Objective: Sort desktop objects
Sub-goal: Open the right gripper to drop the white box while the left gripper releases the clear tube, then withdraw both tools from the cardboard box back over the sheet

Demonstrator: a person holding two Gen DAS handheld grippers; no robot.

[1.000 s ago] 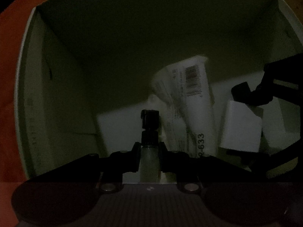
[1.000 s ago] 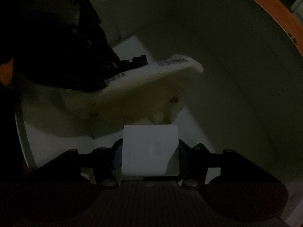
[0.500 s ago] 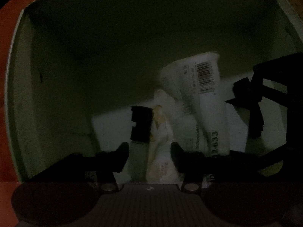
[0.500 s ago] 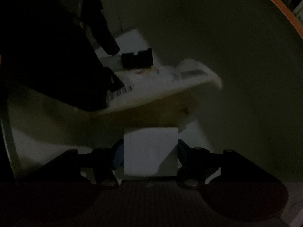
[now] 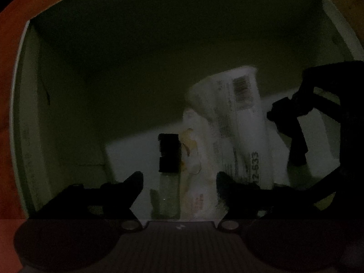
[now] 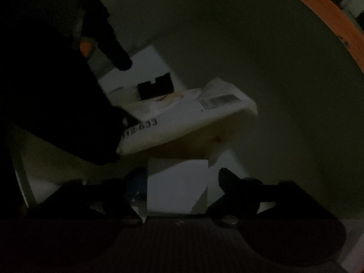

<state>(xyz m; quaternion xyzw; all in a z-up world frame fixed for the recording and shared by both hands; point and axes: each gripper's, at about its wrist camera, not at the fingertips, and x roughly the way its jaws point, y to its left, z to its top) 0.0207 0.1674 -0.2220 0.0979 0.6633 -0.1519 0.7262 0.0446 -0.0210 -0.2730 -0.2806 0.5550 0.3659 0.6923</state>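
Note:
Both grippers point down into a dim white storage box [image 5: 68, 113]. My left gripper [image 5: 179, 177] is opening, its jaws wide apart. Between them, untouched, a small clear bottle with a black cap [image 5: 168, 159] lies on the box floor. A white packet with a barcode [image 5: 241, 118] leans to its right. In the right wrist view my right gripper [image 6: 179, 179] is opening too. A white cube [image 6: 177, 186] sits between its fingers, and a gap shows on the right side. The same packet [image 6: 182, 118] and the black bottle cap [image 6: 155, 88] lie beyond it.
The box walls [image 6: 250, 45] close in on all sides. An orange surface [image 5: 9, 68] lies outside the box rim. The other gripper's dark frame [image 5: 318, 118] stands at the right in the left wrist view, and fills the left side [image 6: 45, 79] of the right wrist view.
The left jaws spread and let go of the bottle, which now lies on the box floor. The right jaws spread away from the white cube. The left gripper rose a little.

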